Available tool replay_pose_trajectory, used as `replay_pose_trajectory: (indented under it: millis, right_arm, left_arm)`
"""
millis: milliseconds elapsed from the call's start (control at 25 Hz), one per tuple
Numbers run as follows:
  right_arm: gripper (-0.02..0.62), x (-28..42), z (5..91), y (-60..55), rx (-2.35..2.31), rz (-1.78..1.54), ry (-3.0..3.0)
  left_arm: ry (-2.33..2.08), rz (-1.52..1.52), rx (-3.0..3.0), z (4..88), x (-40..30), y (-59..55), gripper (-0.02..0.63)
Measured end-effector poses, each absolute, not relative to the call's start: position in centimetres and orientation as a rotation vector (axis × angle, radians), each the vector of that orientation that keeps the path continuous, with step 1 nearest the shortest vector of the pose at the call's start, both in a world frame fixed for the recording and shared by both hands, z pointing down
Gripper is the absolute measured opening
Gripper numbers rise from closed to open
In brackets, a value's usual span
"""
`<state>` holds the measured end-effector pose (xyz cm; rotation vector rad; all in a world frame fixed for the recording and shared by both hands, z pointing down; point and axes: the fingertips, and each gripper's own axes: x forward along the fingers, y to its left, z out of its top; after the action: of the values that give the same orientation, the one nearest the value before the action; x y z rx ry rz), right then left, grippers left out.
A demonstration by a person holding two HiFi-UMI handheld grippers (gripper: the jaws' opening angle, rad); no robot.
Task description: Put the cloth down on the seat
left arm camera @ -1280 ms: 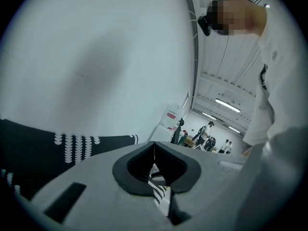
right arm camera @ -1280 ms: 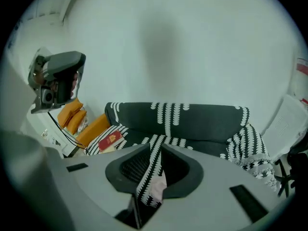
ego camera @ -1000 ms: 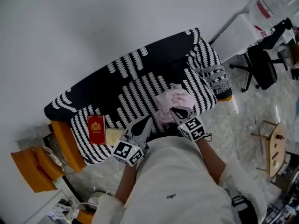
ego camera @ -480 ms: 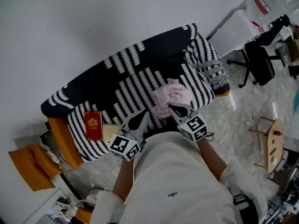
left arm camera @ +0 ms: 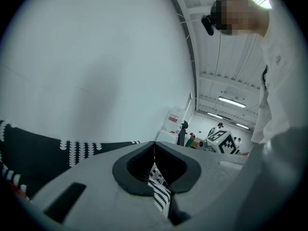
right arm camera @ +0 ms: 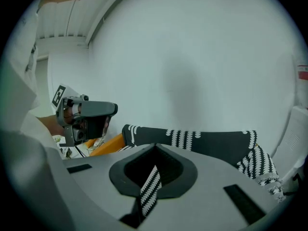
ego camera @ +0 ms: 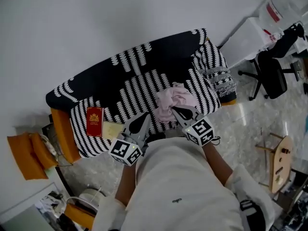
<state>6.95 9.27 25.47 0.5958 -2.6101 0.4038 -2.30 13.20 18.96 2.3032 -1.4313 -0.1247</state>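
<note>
On the seat of the sofa [ego camera: 120, 88], which is draped in a black-and-white patterned throw, a crumpled pink cloth [ego camera: 174, 101] is seen lying towards the right-hand end. It is held by neither gripper. The right gripper [ego camera: 178, 112] is positioned just at the near edge of the cloth, with its jaws pressed together and nothing caught between them; whether its tip touches the fabric cannot be told. The left gripper [ego camera: 143, 121] is held over the front edge of the seat, left of the cloth and apart from it, its jaws likewise closed on nothing. A red booklet [ego camera: 94, 121] and a pale card [ego camera: 111, 130] are laid side by side at the left end of the seat.
</note>
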Motion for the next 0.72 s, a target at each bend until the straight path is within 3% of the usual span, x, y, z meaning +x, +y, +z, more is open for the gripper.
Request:
replay_pose_trajectory:
  millis: [720]
  right_arm:
    - [0.009, 30.3, 23.3, 22.8, 0.456, 0.555, -2.747]
  left_arm:
    - [-1.478, -0.149, 2.118, 21.4, 23.7, 27.3, 0.012]
